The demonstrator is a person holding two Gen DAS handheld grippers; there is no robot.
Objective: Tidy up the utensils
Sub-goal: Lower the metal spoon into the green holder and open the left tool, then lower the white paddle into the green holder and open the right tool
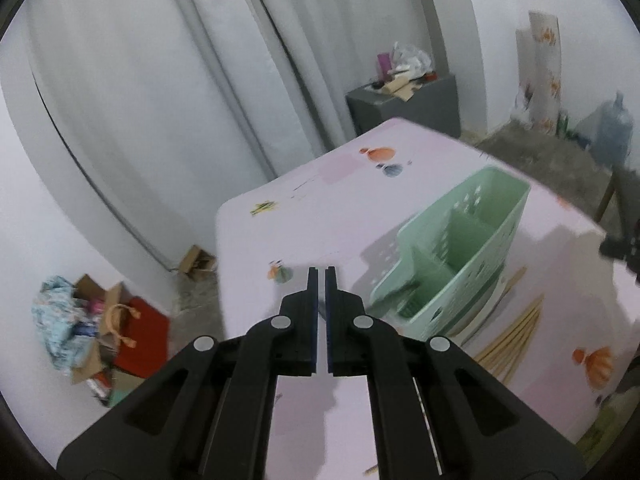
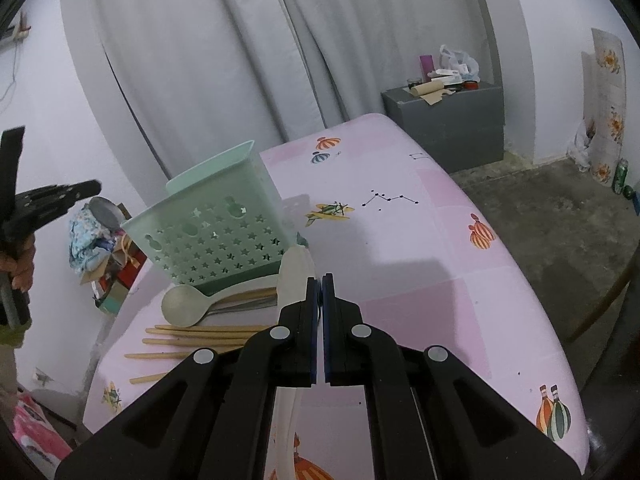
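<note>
Both grippers' jaws closed, empty; green caddy upright beside chopsticks.

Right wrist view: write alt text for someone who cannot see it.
The shut right gripper points over a pink patterned table toward a green perforated caddy. Beside the caddy lie a grey spoon and wooden chopsticks. At the left edge a hand holds the left gripper; white curtains hang behind.
</note>
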